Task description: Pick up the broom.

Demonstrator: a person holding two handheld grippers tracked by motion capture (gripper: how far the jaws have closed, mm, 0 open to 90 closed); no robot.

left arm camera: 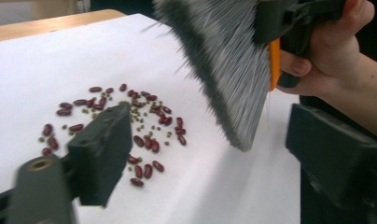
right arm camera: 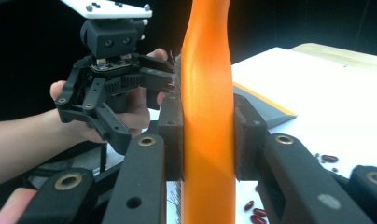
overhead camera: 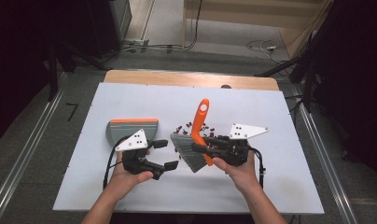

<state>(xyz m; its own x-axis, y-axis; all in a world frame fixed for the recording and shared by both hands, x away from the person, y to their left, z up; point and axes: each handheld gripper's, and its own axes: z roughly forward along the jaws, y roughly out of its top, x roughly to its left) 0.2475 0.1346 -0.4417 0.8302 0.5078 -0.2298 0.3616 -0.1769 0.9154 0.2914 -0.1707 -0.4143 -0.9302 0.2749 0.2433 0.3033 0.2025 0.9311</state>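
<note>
Sweeping step: brush (overhead camera: 198,135) is clamped by right gripper (overhead camera: 201,148); left gripper (overhead camera: 164,154) (jaws apart, empty) is held lower centre; beans (left arm camera: 130,121) must next be swept toward dustpan (overhead camera: 130,128).

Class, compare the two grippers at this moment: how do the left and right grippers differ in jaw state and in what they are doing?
The right gripper has its jaws shut on the orange brush handle; the left gripper has its jaws spread wide and holds nothing. The right gripper lifts the brush with its bristles off the table; the left one sits in front of the dustpan, aimed at the beans. Both are black, hand-held, each with a grey plate on top.
</note>
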